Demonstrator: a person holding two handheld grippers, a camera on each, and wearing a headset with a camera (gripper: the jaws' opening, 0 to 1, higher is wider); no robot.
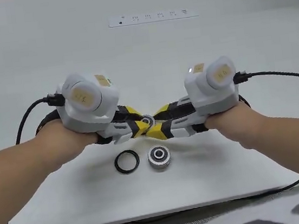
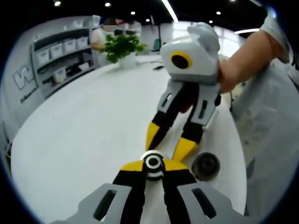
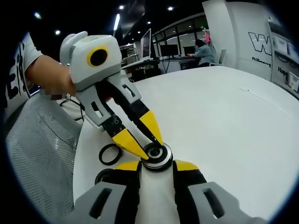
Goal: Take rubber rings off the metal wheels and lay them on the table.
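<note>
Open-plan office: a person (image 3: 205,50) is sitting at dark computer monitors (image 3: 169,49); white plastic bins (image 2: 70,45) are lining grey shelves (image 2: 55,70).

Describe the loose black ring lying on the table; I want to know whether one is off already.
The black ring is a thin, plain hoop, matte and rubbery-looking, round and whole. It lies flat on the white table near its front edge, beside a metal wheel, a small gap between them. Only the table touches it.
</note>
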